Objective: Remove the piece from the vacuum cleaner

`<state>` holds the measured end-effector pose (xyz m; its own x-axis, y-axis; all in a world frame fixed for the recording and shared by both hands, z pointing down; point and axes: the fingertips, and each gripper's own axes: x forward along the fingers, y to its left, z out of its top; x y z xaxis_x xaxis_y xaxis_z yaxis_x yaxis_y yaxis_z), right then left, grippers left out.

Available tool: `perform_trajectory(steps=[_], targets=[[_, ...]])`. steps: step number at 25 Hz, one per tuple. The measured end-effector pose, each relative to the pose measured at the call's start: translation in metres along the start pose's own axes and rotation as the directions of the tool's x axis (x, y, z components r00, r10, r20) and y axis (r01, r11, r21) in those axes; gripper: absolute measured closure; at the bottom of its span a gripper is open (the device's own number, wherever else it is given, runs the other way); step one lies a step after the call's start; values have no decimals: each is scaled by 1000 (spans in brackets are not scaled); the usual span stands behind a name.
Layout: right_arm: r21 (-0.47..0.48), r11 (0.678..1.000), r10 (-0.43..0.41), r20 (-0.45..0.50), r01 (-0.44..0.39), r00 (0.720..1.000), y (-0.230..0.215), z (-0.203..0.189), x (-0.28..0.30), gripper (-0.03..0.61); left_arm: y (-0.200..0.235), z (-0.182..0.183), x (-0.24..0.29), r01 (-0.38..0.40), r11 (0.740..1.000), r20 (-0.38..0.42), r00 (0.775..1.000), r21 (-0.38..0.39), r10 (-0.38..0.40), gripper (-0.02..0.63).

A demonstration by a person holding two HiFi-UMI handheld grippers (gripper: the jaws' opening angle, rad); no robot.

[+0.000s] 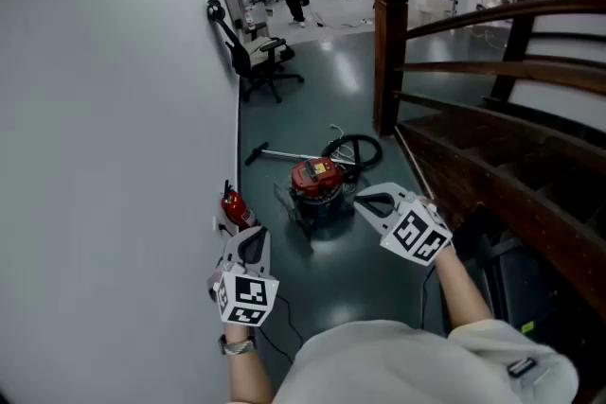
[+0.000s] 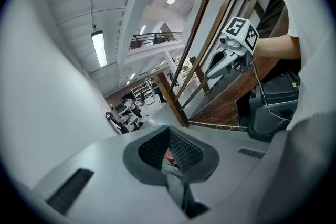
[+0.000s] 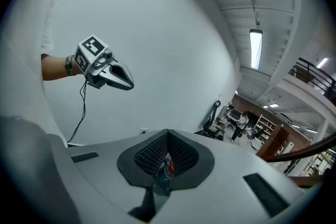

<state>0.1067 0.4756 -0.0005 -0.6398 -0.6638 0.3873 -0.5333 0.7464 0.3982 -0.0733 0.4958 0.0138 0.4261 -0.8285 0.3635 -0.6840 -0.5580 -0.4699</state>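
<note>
The left gripper [image 1: 252, 239] has its jaws shut tight, and there is nothing in them. The right gripper [image 1: 367, 200] is shut too and holds nothing. Both are up in the air and tip a little down toward the floor [image 1: 331, 99].

The left gripper is close to the white wall [image 1: 114, 109] on the left. The right gripper is well apart from it, on the right, near the wooden railing [image 1: 389, 52].

The vacuum cleaner [image 1: 316, 183] is red and black. It stands on the floor between the two grippers, a bit farther away. No gripper touches it. Its black hose [image 1: 358, 145] curls on its far side. A long pipe [image 1: 284, 153] lies at its far left.

A red fire extinguisher [image 1: 235, 206] stands by the wall, just past the left gripper. A black chair [image 1: 260, 61] stands far off by the wall.
</note>
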Motion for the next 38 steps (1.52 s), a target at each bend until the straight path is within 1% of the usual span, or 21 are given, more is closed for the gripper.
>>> perform_trajectory(steps=[8, 13, 18, 25, 29, 31, 38], targets=[[-10, 1000, 1, 4, -1, 1000, -12, -12, -8, 551, -13, 10, 11, 3, 1000, -18, 1000, 8, -3, 612], [60, 998, 15, 37, -17, 999, -21, -18, -13, 549, -20, 14, 20, 7, 1000, -30, 1000, 3, -7, 612], [34, 999, 23, 14, -24, 1000, -32, -34, -17, 549, -29, 12, 31, -6, 1000, -53, 999, -15, 5, 612], [53, 998, 44, 22, -45, 999, -53, -57, -22, 549, -44, 24, 52, -29, 999, -64, 998, -27, 27, 612], [85, 995, 42, 39, -45, 998, -67, -61, -17, 549, -41, 22, 63, -34, 999, -78, 996, -32, 31, 612], [92, 995, 33, 28, -35, 999, -75, -67, -10, 549, -36, 20, 71, -36, 999, -85, 996, -34, 33, 612], [70, 997, 21, 4, -22, 1000, -109, -66, 28, 549, -4, 16, 117, -24, 999, -68, 997, -39, 22, 612]])
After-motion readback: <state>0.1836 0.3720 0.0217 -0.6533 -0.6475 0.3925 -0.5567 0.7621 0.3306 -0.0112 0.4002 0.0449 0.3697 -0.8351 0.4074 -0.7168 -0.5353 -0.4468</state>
